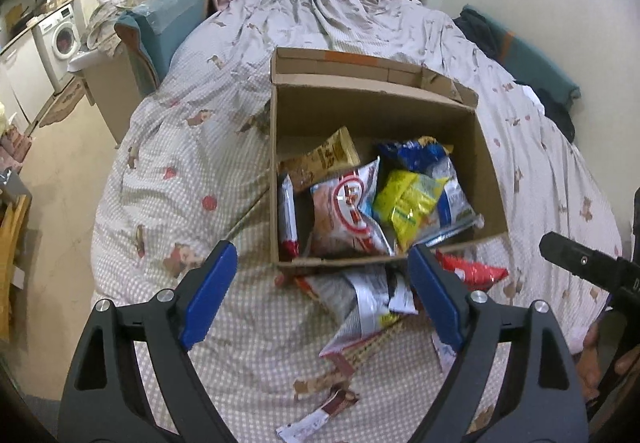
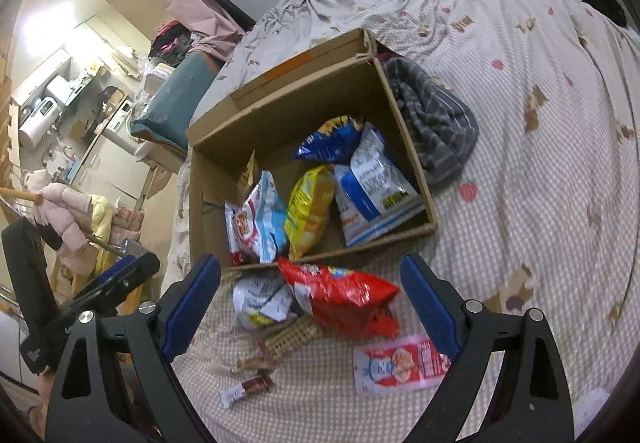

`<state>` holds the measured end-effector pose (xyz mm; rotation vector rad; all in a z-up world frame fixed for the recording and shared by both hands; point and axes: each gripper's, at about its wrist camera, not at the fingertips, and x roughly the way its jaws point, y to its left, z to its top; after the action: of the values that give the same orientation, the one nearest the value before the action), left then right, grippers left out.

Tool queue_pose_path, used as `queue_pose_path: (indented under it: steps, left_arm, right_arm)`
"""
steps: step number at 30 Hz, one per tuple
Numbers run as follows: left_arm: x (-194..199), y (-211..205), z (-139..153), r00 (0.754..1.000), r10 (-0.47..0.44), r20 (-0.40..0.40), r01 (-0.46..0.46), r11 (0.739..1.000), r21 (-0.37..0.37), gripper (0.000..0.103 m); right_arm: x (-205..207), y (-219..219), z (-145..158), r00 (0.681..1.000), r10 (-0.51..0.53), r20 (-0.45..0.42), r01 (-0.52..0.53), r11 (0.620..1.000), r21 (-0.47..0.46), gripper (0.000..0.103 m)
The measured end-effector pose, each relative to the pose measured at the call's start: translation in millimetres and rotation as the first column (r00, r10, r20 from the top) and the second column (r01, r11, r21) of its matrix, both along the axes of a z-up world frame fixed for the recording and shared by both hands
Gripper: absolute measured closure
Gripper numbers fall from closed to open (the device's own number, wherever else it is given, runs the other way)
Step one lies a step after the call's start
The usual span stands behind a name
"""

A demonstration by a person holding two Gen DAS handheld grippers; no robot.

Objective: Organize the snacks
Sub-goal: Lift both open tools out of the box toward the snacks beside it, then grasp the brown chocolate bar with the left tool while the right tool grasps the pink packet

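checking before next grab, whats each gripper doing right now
left gripper: open, holding nothing.
right gripper: open, holding nothing.

1. Left gripper (image 1: 320, 283): two black skeletal arms with triangular cut-outs, filling the lower part of the left wrist view.
2. Fingers (image 1: 210, 293): flat blue pads on the inner faces.
3. Silver round screws at the arm joints.
4. Right gripper (image 2: 310, 301): identical black frame, blue pads, silver screws.
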<state>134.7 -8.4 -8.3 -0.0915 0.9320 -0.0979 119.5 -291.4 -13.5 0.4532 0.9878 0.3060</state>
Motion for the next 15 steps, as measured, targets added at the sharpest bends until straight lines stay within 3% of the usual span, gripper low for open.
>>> queue_pose_path:
  steps: [6, 15]
  left_arm:
    - [-17, -3, -6, 1.0, 0.003, -0.004, -0.003, 0.998, 0.055, 0.018]
    - [-20, 10, -24, 0.996, 0.045, -0.082, -0.042, 0.998, 0.037, 0.018]
  right_arm:
    - [-16, -4, -6, 1.0, -0.009, -0.026, 0.008, 1.0, -0.007, 0.009]
    - [-23, -10, -19, 0.997, -0.018, -0.071, 0.015, 0.999, -0.038, 0.009]
